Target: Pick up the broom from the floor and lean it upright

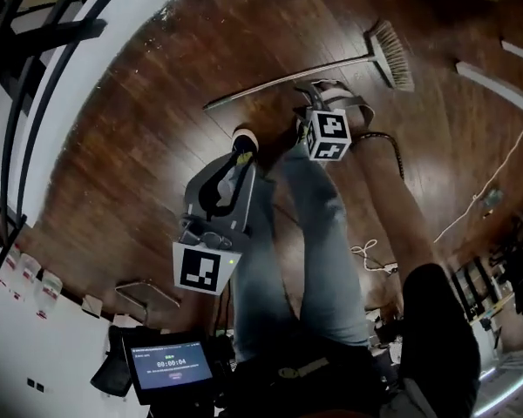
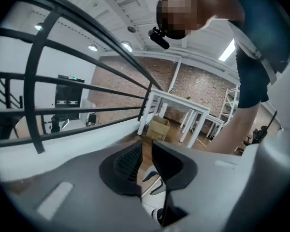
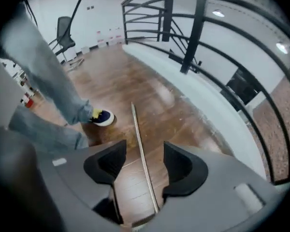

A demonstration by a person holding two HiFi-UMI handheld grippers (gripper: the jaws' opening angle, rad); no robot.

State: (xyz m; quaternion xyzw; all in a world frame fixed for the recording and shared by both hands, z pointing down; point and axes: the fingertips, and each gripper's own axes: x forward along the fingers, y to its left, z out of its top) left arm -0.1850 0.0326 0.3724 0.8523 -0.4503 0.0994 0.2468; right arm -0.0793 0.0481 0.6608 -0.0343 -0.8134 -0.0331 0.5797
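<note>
Lying: broom (image 1: 270, 86), thin straight handle, splayed bristles | floor (image 1: 139, 146), glossy wood planks

Long metal-handled straw broom (image 1: 270, 87) lies flat on the brown wooden plank floor (image 1: 139, 164), its handle running beneath and between the spread right tongs (image 3: 144, 164). Left tongs (image 2: 147, 161), slightly parted, point at a dark-and-white shoe (image 1: 244, 139) just ahead. A black metal railing (image 3: 198, 28) curves right of the right tongs.
</note>
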